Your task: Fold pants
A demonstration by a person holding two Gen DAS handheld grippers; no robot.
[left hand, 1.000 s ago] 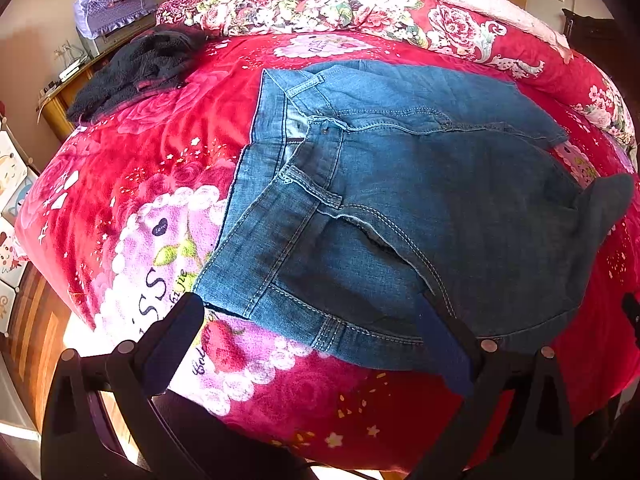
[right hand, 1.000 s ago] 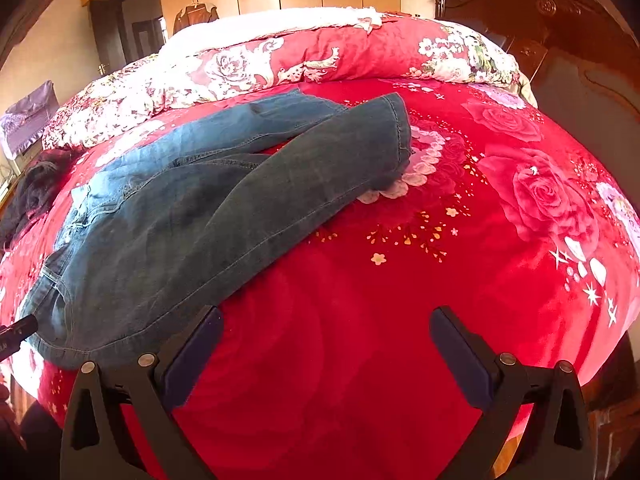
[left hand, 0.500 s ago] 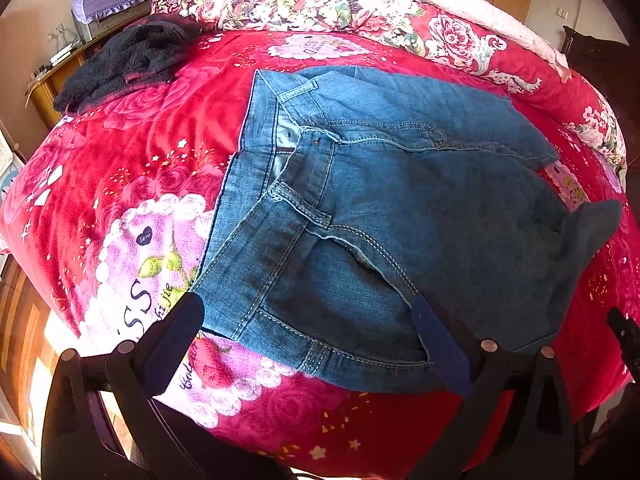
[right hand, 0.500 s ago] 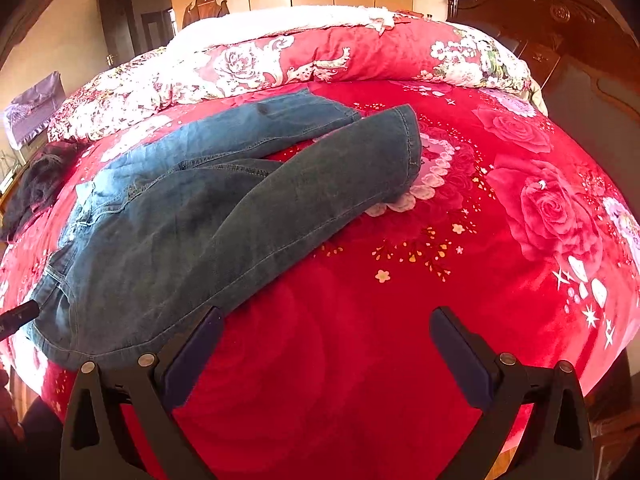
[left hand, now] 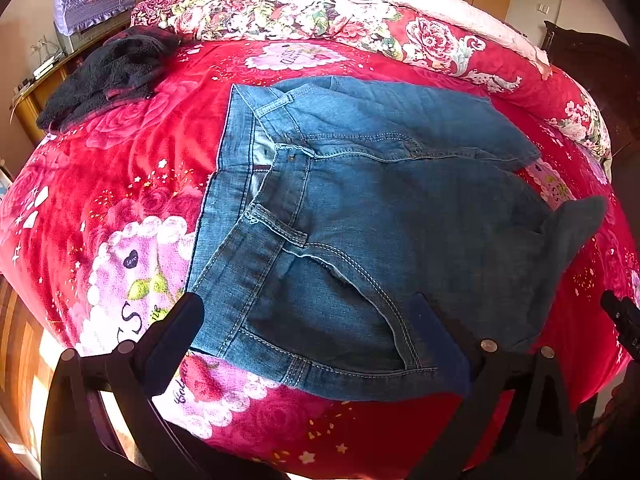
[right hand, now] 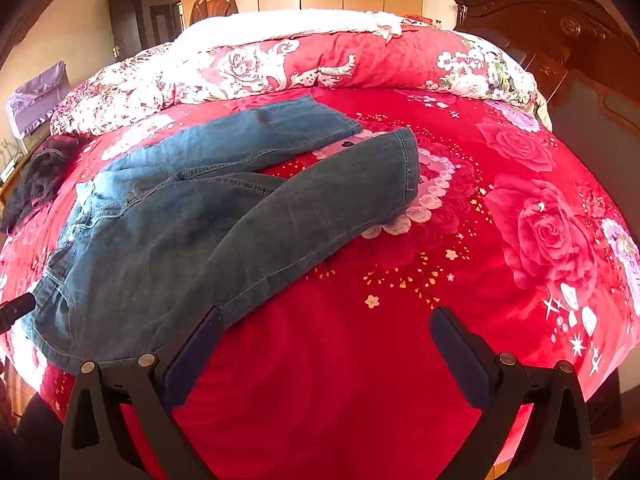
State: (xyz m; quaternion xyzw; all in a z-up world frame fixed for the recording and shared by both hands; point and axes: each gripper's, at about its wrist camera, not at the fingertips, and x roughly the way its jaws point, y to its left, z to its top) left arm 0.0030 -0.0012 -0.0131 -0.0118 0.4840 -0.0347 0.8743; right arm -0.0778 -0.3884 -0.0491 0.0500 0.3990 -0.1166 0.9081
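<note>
Left tool (left hand: 308, 320) nearer jeans (left hand: 360, 216), spread wide

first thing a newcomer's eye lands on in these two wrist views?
The blue jeans spread flat across the middle of the bright red floral blanket, waistband toward the left gripper, legs splayed toward the headboard side. Next, a dark crumpled garment at the bed's far left corner. Both grippers, including the right gripper, are open and empty.

Jeans (left hand: 380, 216) flat on bed (right hand: 400, 360), waistband at near left edge; legs run right. Dark garment (left hand: 104, 76) beyond jeans; rolled quilt (right hand: 320, 60) behind.
</note>
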